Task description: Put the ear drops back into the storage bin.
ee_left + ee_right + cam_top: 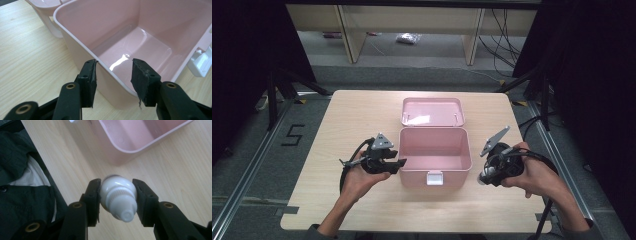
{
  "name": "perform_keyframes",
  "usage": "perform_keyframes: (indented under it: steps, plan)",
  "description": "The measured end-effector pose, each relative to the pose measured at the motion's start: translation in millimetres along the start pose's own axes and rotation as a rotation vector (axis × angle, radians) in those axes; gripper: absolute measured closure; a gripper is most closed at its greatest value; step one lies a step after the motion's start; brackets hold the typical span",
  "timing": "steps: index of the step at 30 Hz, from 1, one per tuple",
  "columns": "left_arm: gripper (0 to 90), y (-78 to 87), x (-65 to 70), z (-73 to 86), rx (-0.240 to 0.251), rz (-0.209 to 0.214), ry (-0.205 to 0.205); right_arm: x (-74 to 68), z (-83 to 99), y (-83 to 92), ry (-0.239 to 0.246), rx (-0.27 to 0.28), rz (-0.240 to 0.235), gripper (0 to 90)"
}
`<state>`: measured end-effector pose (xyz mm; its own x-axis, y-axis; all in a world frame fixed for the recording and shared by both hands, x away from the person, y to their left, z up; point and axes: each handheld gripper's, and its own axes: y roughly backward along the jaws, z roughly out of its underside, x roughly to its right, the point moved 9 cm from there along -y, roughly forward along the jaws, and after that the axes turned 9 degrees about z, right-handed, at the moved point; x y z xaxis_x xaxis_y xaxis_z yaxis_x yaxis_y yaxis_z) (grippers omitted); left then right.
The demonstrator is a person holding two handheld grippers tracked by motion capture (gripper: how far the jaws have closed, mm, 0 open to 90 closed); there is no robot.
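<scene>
1. In my right tool [117, 195] I have a small white bottle [119, 198], pinched between the two black pads at the lower middle of the right gripper view.
2. The bottle looks glossy and rounded at the shoulder, with a ribbed collar and a narrow nozzle cap that points toward the camera; its body is hidden behind the cap end.
3. In the high view the right tool [489, 176] sits at the lower right of the frame, just right of the pink box [436, 150], and I can make out a pale tip at its lower end.
4. My left tool [113, 75] stands partly open with its jaws astride the box's near wall; I cannot tell whether the pads press on it.
5. The box is open, glossy pink inside, with its lid [432, 111] lying back behind it and a white latch [434, 177] at the front, on the light wooden surface [352, 120].
</scene>
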<state>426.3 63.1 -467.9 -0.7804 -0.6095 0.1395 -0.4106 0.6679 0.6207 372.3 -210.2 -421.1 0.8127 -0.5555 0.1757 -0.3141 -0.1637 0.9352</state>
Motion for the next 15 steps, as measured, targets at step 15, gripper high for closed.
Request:
perform_keyframes:
  steps: [15]
  plan:
    - [54.6, 0.0, 0.0, -0.1, -0.002, -0.001, 0.0, 9.8, -28.4, 20.2, 0.041, 0.012, 0.0, 60.4]
